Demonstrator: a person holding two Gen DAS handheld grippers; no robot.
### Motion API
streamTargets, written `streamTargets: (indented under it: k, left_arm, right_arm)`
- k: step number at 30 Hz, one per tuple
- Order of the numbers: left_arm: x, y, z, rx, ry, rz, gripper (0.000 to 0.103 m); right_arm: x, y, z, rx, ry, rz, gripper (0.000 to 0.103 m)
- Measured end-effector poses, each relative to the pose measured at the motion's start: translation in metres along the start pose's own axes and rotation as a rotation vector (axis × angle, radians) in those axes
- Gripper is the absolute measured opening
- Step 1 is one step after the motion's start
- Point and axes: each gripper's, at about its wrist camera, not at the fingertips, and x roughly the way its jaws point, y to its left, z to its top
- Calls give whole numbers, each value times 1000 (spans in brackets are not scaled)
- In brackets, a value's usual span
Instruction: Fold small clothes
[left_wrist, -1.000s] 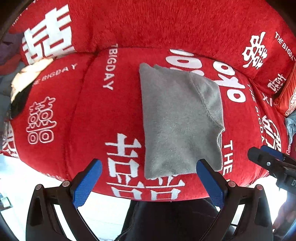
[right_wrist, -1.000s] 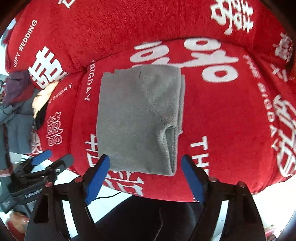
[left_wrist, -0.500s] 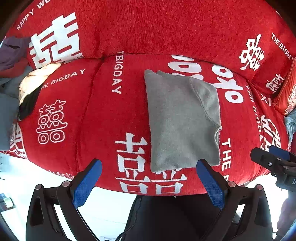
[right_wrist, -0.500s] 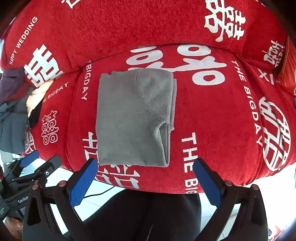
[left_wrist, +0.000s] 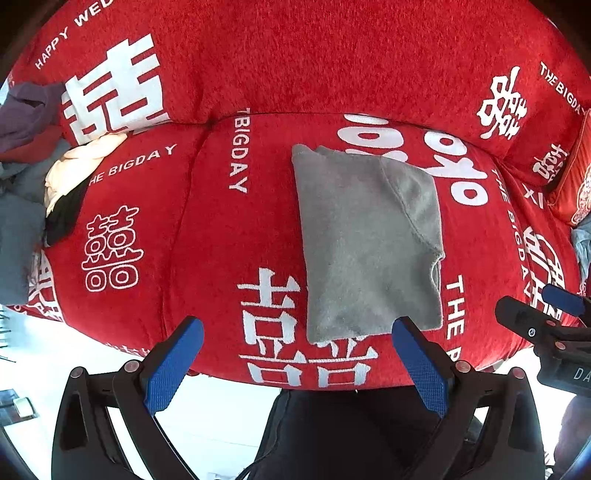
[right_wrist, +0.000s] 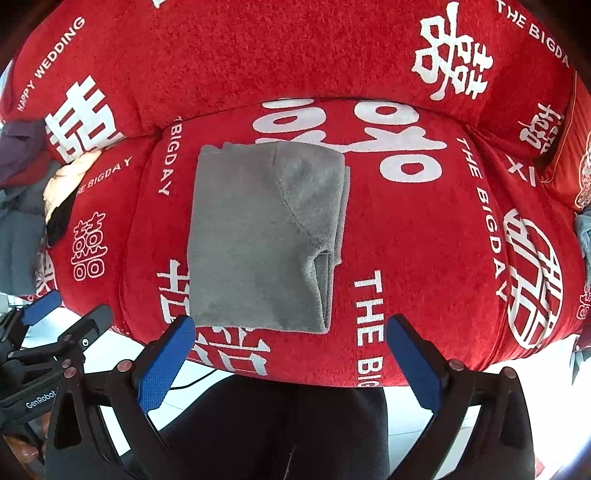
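With my left gripper (left_wrist: 297, 356) and right gripper (right_wrist: 290, 356) both spread wide and empty, the grey fleece garment (right_wrist: 264, 236) lies folded on the red sofa cover (right_wrist: 424, 258), while the clothes pile (left_wrist: 26, 177) looks unfolded yet.

the pile of clothes (left_wrist: 26, 155) at the far left is cut off by the picture's edge in both views, and which garments are in it cannot be told. the folded grey garment (left_wrist: 365, 240) hides its own inner layers; only their edges show along its right side. the near corner of it sits behind a blue pad of the left gripper (left_wrist: 297, 363). the right gripper (right_wrist: 290, 360) is only partly seen at the right rim of the left view. a red cushion (left_wrist: 576, 177) at the far right is cropped. the person's dark trousers (right_wrist: 280, 424) run out of frame below.
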Motion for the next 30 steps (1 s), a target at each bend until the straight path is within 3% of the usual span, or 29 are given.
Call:
streamTargets:
  k: [30]
  left_arm:
    - [-10, 11, -5, -37, -20, -10, 102]
  right_arm:
    - [-10, 15, 2, -36, -27, -53, 103]
